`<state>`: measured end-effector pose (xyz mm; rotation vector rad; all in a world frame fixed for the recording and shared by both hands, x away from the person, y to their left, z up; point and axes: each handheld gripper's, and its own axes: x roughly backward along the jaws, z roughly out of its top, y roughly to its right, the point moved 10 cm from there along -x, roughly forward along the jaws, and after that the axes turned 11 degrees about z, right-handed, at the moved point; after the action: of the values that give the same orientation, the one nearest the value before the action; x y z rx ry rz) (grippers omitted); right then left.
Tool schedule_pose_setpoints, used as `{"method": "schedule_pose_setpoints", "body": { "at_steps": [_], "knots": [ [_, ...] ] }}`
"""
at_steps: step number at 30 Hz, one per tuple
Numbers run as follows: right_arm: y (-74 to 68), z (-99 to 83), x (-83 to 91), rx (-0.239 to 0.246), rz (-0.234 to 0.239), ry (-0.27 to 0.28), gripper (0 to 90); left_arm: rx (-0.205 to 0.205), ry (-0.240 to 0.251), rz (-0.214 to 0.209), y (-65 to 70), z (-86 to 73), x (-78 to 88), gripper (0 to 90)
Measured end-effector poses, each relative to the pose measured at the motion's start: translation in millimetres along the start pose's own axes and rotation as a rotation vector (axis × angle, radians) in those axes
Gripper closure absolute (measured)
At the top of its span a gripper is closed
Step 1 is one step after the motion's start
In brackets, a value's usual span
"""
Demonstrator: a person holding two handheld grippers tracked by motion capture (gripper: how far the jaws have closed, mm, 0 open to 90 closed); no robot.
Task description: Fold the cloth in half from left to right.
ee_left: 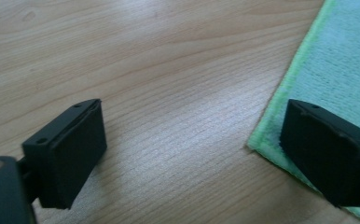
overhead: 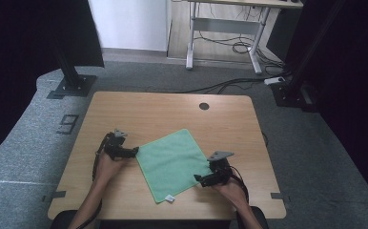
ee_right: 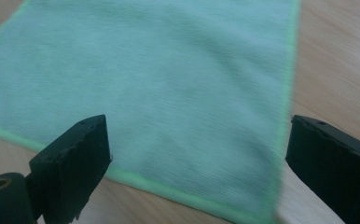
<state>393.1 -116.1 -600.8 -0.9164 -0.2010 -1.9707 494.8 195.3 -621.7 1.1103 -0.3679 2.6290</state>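
Note:
A light green cloth (overhead: 172,162) lies flat on the wooden table (overhead: 148,109), turned like a diamond, with a small white label (overhead: 169,198) at its near corner. My left gripper (overhead: 135,151) rests at the cloth's left corner. In the left gripper view the left gripper (ee_left: 192,154) stands open: one jaw is over bare wood, the other over the cloth's (ee_left: 332,70) edge. My right gripper (overhead: 199,179) is by the cloth's right corner. In the right gripper view the right gripper (ee_right: 197,163) is open and spans a corner of the cloth (ee_right: 159,84) below it.
A round dark cable hole (overhead: 204,106) sits near the table's far edge. Beyond the table are a black stand base (overhead: 75,83) on the grey carpet at the left, a white desk frame (overhead: 225,28) with cables, and another black base (overhead: 289,93) at the right.

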Motion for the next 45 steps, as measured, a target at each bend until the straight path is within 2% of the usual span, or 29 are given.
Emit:
{"method": "schedule_pose_setpoints", "body": {
  "at_steps": [2,3,4,6,7,8,9,10,12,17,18,19,21,22,24,25,27,29,30,34,36,45],
  "knots": [
    [-10.5,3.8,-4.8,0.015,0.028,0.000,6.1,0.003,-0.004,0.003,-0.5,-0.2,-0.4,3.9],
    [-10.5,3.8,-4.8,0.015,0.028,0.000,6.1,0.003,-0.004,0.003,-0.5,-0.2,-0.4,3.6],
    [-21.0,7.6,-9.6,0.035,0.059,-0.001,6.1,0.004,-0.005,0.004,-0.6,-0.3,-0.4,3.5],
    [-26.3,9.5,-12.2,0.041,0.073,0.000,6.1,0.004,-0.005,0.004,-0.6,-0.3,-0.4,3.5],
    [-35.4,11.5,-16.7,0.051,0.095,-0.007,7.1,0.004,-0.005,0.004,-0.6,-0.3,-0.4,3.5],
    [-35.4,11.5,-16.7,0.051,0.095,-0.007,7.1,0.004,-0.005,0.004,-0.6,-0.3,-0.4,3.5],
    [-45.3,13.3,-22.0,0.067,0.122,-0.018,9.7,0.003,-0.005,0.004,-0.7,-0.3,-0.4,3.5],
    [-45.3,13.3,-22.0,0.067,0.122,-0.018,9.7,0.003,-0.005,0.004,-0.7,-0.3,-0.4,3.5],
    [-61.6,15.4,-30.6,0.083,0.167,-0.031,13.7,0.002,-0.007,0.005,-0.8,-0.4,-0.3,3.5],
    [-86.8,19.4,-42.6,0.125,0.224,-0.048,20.1,0.004,-0.007,0.006,-0.9,-0.4,-0.6,3.3],
    [-86.8,19.4,-42.6,0.125,0.224,-0.048,20.1,0.004,-0.007,0.006,-0.9,-0.4,-0.6,3.0],
    [-97.1,21.3,-47.1,0.142,0.248,-0.052,24.1,0.004,-0.008,0.008,-1.2,-0.4,-0.7,2.9],
    [-101.0,21.8,-48.8,0.150,0.259,-0.055,26.0,0.005,-0.009,0.008,-1.2,-0.4,-0.8,2.8],
    [-112.6,23.1,-53.8,0.167,0.290,-0.064,30.3,0.005,-0.007,0.008,-1.2,-0.3,-0.9,2.7],
    [-122.9,23.5,-58.0,0.182,0.322,-0.077,34.1,0.005,-0.007,0.009,-1.3,-0.3,-0.9,2.1],
    [-127.2,23.6,-60.2,0.193,0.333,-0.084,35.6,0.017,-0.017,0.018,-2.5,-0.7,-2.1,0.0],
    [-135.7,23.5,-63.8,0.211,0.350,-0.098,39.1,0.015,-0.017,0.019,-2.5,-0.7,-2.0,0.0],
    [-138.4,23.3,-65.1,0.221,0.356,-0.103,40.9,0.015,-0.017,0.019,-2.5,-0.7,-2.0,0.0],
    [-146.0,22.1,-69.1,0.246,0.370,-0.120,43.8,0.014,-0.017,0.019,-2.5,-0.7,-2.0,0.0],
    [-155.5,18.2,-75.5,0.283,0.383,-0.152,48.5,0.012,-0.011,0.015,-1.7,-0.4,-1.3,0.3],
    [-158.0,16.4,-78.2,0.292,0.386,-0.163,50.8,0.005,0.003,0.007,-0.2,0.3,0.1,4.1],
    [-153.9,15.4,-80.7,0.362,0.277,-0.173,69.6,-0.042,0.058,-0.048,11.5,3.6,6.0,35.3]
  ]
}}
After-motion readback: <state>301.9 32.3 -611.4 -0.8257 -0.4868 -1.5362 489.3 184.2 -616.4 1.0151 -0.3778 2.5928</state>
